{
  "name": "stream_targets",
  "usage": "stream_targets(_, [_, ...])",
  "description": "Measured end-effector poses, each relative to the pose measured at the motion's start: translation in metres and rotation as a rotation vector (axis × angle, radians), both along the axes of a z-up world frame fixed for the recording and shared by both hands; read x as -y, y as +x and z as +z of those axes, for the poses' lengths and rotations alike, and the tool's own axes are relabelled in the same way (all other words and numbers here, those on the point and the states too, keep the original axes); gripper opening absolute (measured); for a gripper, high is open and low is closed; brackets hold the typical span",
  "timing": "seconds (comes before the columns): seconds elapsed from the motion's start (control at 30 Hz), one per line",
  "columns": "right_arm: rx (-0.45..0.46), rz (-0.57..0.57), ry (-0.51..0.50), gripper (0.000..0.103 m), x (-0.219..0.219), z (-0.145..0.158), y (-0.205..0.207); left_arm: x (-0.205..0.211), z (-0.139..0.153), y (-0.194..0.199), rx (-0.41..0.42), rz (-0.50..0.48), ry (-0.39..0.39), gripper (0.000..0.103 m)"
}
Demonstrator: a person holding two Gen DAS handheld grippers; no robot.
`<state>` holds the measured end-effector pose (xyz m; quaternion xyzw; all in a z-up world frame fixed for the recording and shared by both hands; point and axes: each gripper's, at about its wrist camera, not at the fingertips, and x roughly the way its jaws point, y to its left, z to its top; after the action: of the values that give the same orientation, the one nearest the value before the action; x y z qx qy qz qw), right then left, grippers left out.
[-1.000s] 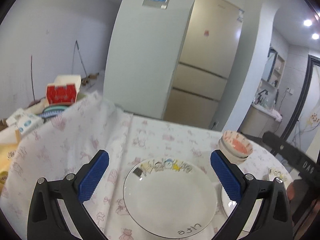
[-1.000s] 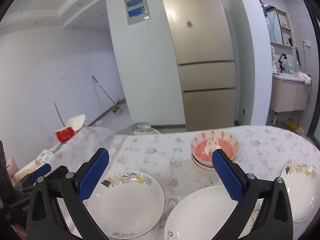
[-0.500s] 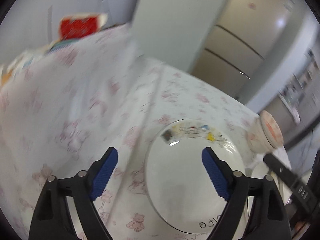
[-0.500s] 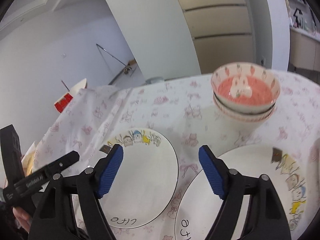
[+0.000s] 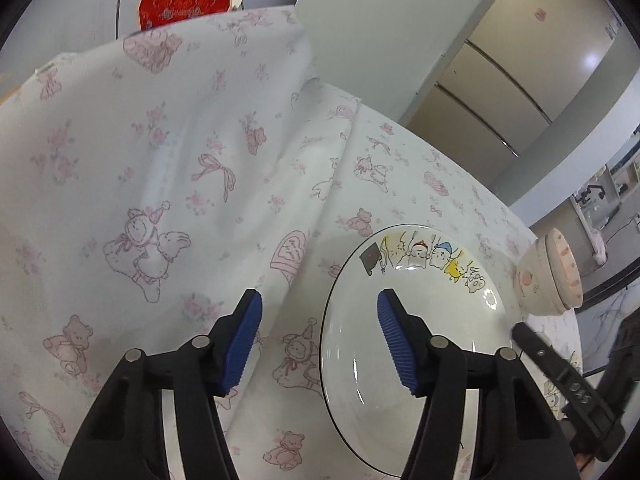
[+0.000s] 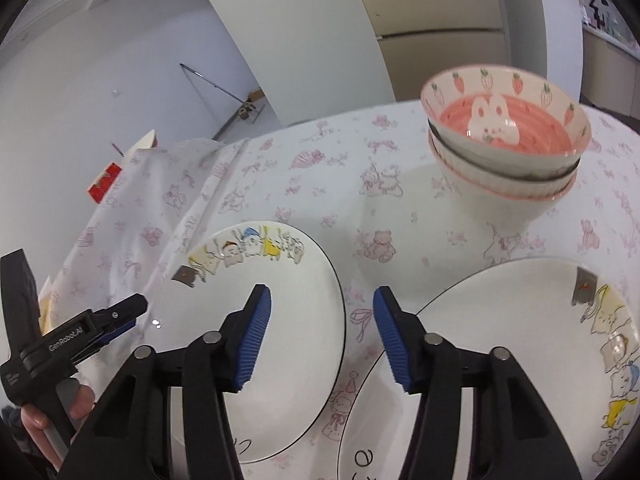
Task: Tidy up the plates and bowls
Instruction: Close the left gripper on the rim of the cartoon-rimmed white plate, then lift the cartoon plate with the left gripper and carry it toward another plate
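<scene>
The desk [image 6: 400,152] is covered by a white cloth printed with pink bears and bows. Three task items lie on it in the right wrist view: a left plate [image 6: 280,320] with cartoon figures along its far rim, a right plate [image 6: 500,340] with the same figures along its right edge, and a stack of bowls [image 6: 508,152] behind the right plate, the top bowl pink inside with a rabbit and strawberry border. The two plates lie near each other without touching; the bowls stand apart from both.

The right gripper [image 6: 322,332] hangs over the strip of cloth between the two plates. Its blue fingers [image 6: 256,336] have just been closing and stand roughly half open; the left one overlaps the right edge of the left plate, the right one the near edge of the right plate. No item is gripped.

The left gripper [image 5: 320,340] hangs over the left rim of the left plate [image 5: 420,340]. Its fingers [image 5: 240,344] have likewise just been closing, roughly half open, one over bare cloth, the other over the plate's interior. The rim lies between them in view; whether either finger touches it cannot be determined. The bowls [image 5: 548,276] appear at the right of that view.

A hand [image 6: 52,412] holding the left gripper's handle shows at the lower left of the right wrist view. A red box [image 5: 184,0] sits beyond the raised cloth.
</scene>
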<state>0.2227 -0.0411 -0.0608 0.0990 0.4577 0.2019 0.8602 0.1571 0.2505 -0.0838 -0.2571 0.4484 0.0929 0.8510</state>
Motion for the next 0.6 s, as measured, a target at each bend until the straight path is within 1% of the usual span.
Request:
stream_targets(0.03, [-0.01, 0.003, -0.005, 0.04, -0.001, -0.003, 0.002, -0.001, -0.002, 0.001, -0.008, -0.004, -0.015, 0.055])
stream_targets(0.07, [-0.015, 0.005, -0.009, 0.038, -0.003, -0.005, 0.003, -0.002, -0.004, 0.002, -0.015, -0.009, -0.025, 0.051])
stream_targets(0.1, [-0.02, 0.006, -0.011, 0.036, -0.004, -0.007, 0.003, -0.002, -0.005, 0.003, -0.021, -0.016, -0.037, 0.045])
stream_targets(0.17, [-0.025, 0.014, -0.009, 0.035, -0.006, -0.009, 0.003, -0.002, -0.009, 0.005, -0.029, -0.031, -0.065, 0.043])
stream_targets(0.2, [-0.026, 0.021, -0.014, 0.032, -0.008, -0.009, 0.003, -0.001, -0.009, 0.006, -0.031, -0.036, -0.067, 0.042])
stream_targets(0.23, [-0.025, 0.025, -0.023, 0.031, -0.01, -0.009, 0.003, 0.0, -0.01, 0.006, -0.032, -0.041, -0.065, 0.038])
stream_targets(0.3, [-0.021, 0.03, -0.04, 0.03, -0.014, -0.01, 0.002, 0.003, -0.012, 0.008, -0.045, -0.055, -0.059, 0.035])
stream_targets(0.33, [-0.024, 0.032, -0.045, 0.028, -0.015, -0.012, 0.003, 0.004, -0.014, 0.009, -0.051, -0.06, -0.058, 0.031])
stream_targets(0.43, [-0.05, 0.033, -0.052, 0.025, -0.016, -0.018, 0.006, 0.007, -0.019, 0.012, -0.078, -0.071, -0.055, 0.02])
stream_targets(0.6, [-0.059, 0.031, -0.057, 0.017, -0.016, -0.02, 0.008, 0.01, -0.022, 0.013, -0.085, -0.086, -0.038, 0.015])
